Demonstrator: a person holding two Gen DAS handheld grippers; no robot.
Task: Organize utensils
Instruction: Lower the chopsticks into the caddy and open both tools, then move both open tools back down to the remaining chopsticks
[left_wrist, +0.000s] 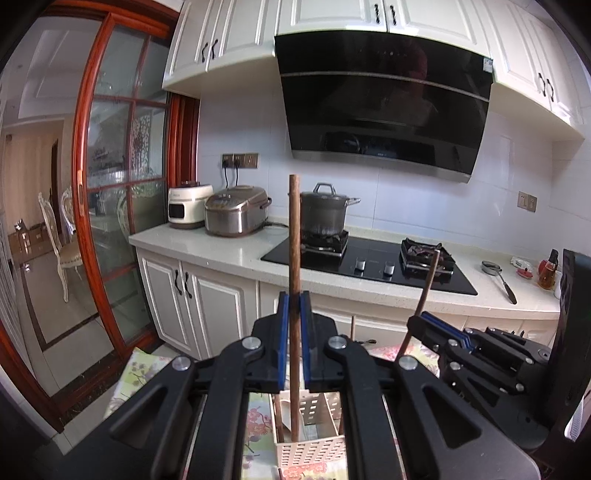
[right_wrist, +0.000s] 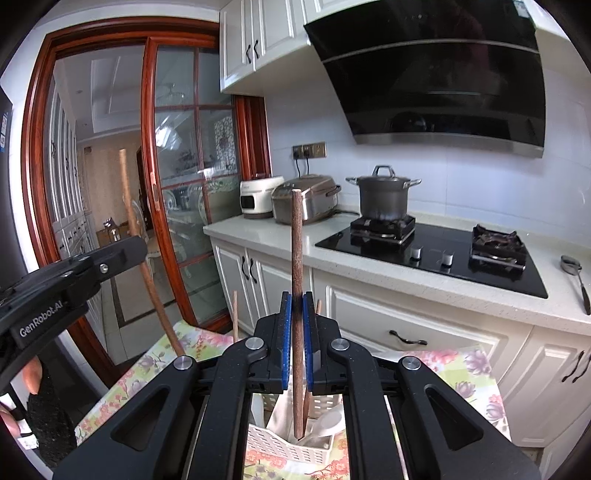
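While the kitchen with its gas hob (right_wrist: 432, 258) and stockpot (right_wrist: 384, 197) fills the background, the work sits low in both views: a flowered cloth (right_wrist: 461, 373) over the worktop, and on it a cream perforated utensil caddy (left_wrist: 314, 448).

Above the caddy the left gripper (left_wrist: 294, 314) has its blue-padded fingers (left_wrist: 283, 332) closed on a brown wooden chopstick (left_wrist: 294, 258), held upright with its lower end down inside the caddy. Just beside it the right gripper (right_wrist: 297, 314) clamps a second chopstick (right_wrist: 296, 240) the same way, tip among the white spoons (right_wrist: 325, 424) in the caddy.

The risk, as I judge it, is at the tips: each stick is pinched mid-length by narrow pads, so it could pivot, snag the caddy wall or a spoon and tip the light caddy, or slip and drop outside it.
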